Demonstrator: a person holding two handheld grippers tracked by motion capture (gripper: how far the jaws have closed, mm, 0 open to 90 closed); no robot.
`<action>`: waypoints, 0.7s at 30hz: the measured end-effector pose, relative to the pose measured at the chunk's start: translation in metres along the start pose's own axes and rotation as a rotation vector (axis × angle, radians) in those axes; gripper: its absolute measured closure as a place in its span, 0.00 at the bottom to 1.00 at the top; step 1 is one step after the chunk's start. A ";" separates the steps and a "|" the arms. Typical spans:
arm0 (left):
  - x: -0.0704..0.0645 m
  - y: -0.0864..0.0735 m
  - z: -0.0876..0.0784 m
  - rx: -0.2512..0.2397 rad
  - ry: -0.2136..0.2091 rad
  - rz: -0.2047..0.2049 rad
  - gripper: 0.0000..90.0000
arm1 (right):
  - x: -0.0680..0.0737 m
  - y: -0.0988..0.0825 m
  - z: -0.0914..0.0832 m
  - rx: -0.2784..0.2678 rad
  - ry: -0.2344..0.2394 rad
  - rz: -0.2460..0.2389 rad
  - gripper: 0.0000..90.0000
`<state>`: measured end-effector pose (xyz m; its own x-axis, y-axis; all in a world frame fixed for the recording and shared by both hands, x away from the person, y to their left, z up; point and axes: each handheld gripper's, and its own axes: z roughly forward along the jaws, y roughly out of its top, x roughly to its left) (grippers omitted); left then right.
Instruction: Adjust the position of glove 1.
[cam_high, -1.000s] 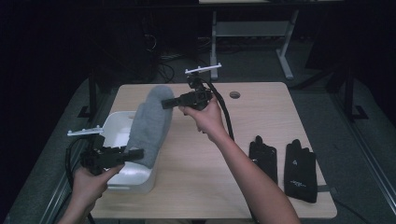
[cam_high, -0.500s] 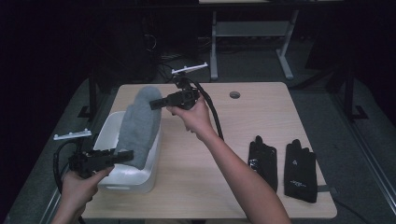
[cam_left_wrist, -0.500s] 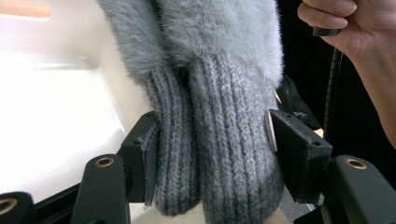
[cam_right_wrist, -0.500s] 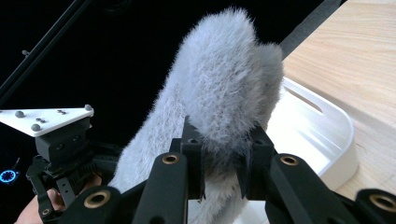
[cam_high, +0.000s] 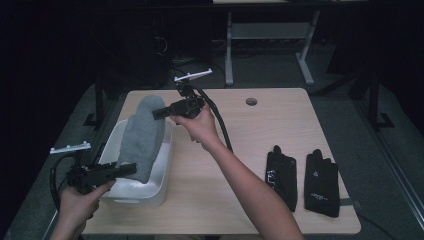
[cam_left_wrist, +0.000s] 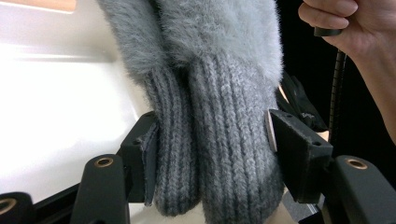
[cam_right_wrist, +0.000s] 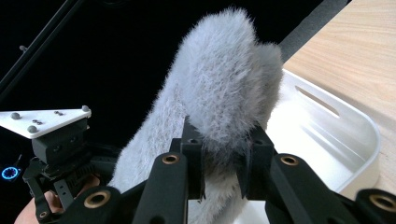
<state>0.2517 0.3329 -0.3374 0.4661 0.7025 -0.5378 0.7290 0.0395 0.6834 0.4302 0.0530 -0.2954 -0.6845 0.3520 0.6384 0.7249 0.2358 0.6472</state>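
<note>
Wooden table (cam_high: 235, 150): white tub (cam_high: 162, 167), two black gloves (cam_high: 302, 180).

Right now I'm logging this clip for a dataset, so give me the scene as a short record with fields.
held item: pair of grey fuzzy mittens, stretched between both claws
left claw: shut on the ribbed cuffs
right claw: shut on the fuzzy fingertip end
position: mittens slant over the white bin, cuff end low, tip end raised
bin: white, at the table's left edge
elsewhere: two black gloves lying flat, side by side, on the table's right side
surface: light wooden table
</note>
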 end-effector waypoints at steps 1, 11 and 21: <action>0.000 0.000 0.000 0.000 0.000 0.000 0.43 | 0.000 0.000 0.001 0.001 0.000 -0.001 0.83; 0.009 -0.007 -0.003 0.001 0.015 -0.021 0.43 | -0.002 0.000 0.016 0.026 -0.003 0.001 0.83; 0.021 -0.014 -0.005 0.015 0.031 -0.050 0.42 | -0.007 -0.002 0.034 0.055 -0.004 0.016 0.83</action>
<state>0.2484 0.3506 -0.3555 0.4133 0.7212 -0.5559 0.7586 0.0650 0.6483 0.4358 0.0813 -0.3151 -0.6723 0.3599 0.6469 0.7392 0.2795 0.6128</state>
